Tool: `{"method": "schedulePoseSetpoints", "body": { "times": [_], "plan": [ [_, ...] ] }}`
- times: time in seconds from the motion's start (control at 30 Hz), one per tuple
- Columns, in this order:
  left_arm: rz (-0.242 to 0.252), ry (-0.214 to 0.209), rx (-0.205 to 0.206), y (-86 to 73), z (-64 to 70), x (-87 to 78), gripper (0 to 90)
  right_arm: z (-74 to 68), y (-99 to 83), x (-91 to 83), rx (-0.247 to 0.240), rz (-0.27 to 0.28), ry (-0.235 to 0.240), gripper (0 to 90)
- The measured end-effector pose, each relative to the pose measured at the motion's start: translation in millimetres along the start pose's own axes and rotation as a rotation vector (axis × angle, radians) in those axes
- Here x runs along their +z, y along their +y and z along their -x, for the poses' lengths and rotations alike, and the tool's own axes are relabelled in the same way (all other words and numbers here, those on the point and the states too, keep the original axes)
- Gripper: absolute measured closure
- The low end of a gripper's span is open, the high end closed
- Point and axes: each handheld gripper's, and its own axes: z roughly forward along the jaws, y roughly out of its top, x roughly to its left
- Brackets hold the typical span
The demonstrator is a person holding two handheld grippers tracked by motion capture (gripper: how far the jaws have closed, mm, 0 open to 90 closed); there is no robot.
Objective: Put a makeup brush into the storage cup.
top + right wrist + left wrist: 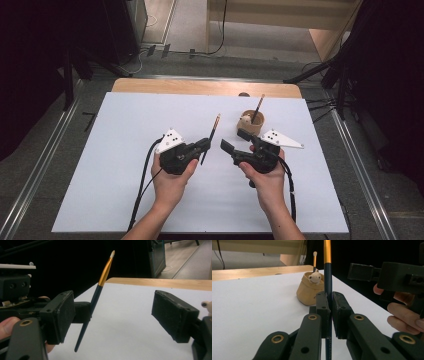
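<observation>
A paintbrush (212,136) with a dark blue handle and a gold ferrule stands nearly upright, bristles up, above the white table sheet (125,165). My left gripper (204,145) is shut on its handle; in the left gripper view the jaws (330,301) pinch the brush (327,270) between them. My right gripper (236,140) stands open just to the right of it. In the right gripper view the brush (100,287) leans near its left jaw, inside the wide gap of the right gripper (116,315). A tan pot (250,125) holds a second brush (258,107).
The tan pot (308,291) carries a small pale animal figure (314,278) on its rim. A wooden table edge (205,87) runs along the back of the sheet. Cables trail from both grippers toward the front edge.
</observation>
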Motion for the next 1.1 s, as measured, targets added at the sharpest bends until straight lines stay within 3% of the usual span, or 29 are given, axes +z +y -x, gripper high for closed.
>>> {"method": "schedulePoseSetpoints", "body": {
  "times": [0.27, 1.1],
  "plan": [
    [0.012, -0.011, 0.016, -3.2, 6.4, 1.6, 85.1, -4.1, 2.5, 6.9, 0.044, 0.02, 0.054, 31.8],
    [0.018, -0.025, 0.05, -7.4, 19.9, 6.1, 85.1, -9.4, 2.8, 19.4, 0.136, 0.024, 0.094, 44.9]
  ]
}}
